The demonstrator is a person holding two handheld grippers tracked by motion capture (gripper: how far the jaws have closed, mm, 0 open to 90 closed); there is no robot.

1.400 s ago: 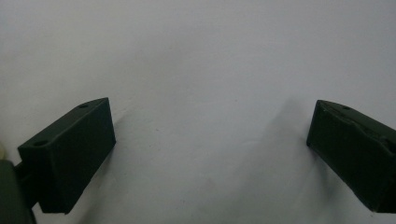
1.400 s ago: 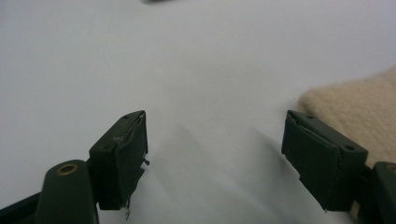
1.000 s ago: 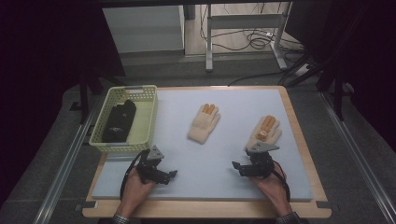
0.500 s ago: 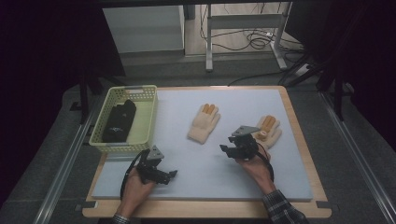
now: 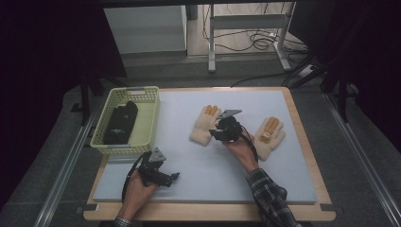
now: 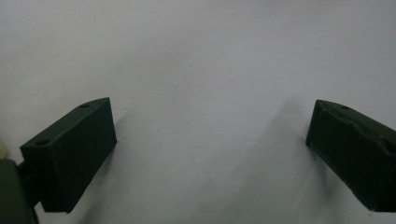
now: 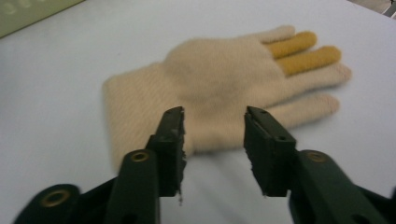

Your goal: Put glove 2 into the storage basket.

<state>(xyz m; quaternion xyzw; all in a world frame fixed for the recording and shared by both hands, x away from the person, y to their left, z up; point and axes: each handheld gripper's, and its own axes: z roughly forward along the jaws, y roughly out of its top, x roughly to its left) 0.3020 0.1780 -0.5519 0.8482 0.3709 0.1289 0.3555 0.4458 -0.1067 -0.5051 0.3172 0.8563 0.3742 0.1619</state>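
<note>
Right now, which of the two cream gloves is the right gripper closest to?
The left glove, the one nearer the basket. The right gripper hovers at its edge with jaws open, while the other glove lies beyond the hand.

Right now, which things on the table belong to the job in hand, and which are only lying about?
Seems part of the job:
- left glove, right gripper open at its edge
- right glove
- basket with dark item

Lying about:
- left gripper, open over bare mat
- floor cables
</note>
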